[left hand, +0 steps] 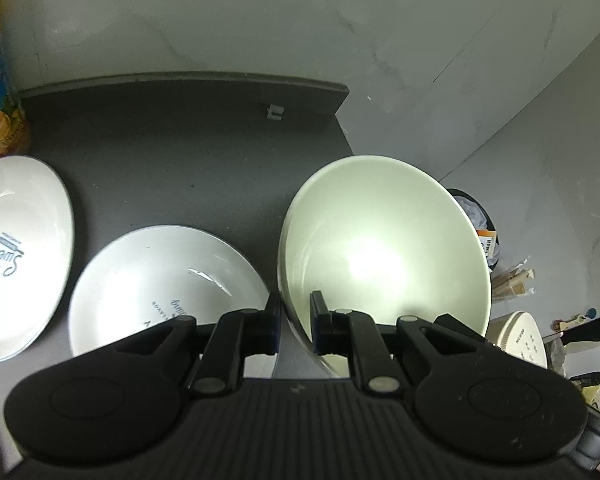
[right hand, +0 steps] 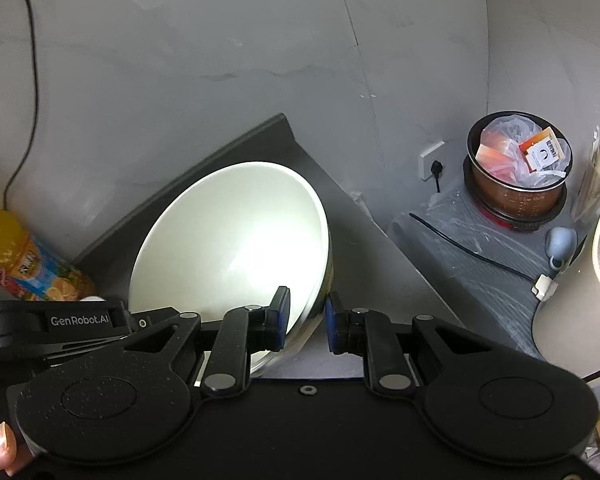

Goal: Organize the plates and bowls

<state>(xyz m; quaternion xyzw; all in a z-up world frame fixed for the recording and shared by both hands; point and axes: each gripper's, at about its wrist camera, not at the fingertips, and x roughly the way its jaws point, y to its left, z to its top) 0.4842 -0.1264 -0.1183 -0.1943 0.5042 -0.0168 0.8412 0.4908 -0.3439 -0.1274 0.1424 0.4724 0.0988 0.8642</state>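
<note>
Both grippers, left gripper [left hand: 296, 320] and right gripper [right hand: 307, 320], pinch opposite rims of the green bowl [left hand: 384, 248]; keep it level, then nest into the white bowl [left hand: 168, 280] slowly.

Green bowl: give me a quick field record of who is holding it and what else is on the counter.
green bowl: tilted, rim straddled on both sides
left tool: shut on the bowl's rim
right tool: astride the opposite rim; contact unclear
white bowls: one with "Sweet" print, one beside it, both on the counter
juice bottle: at the counter's left end
</note>
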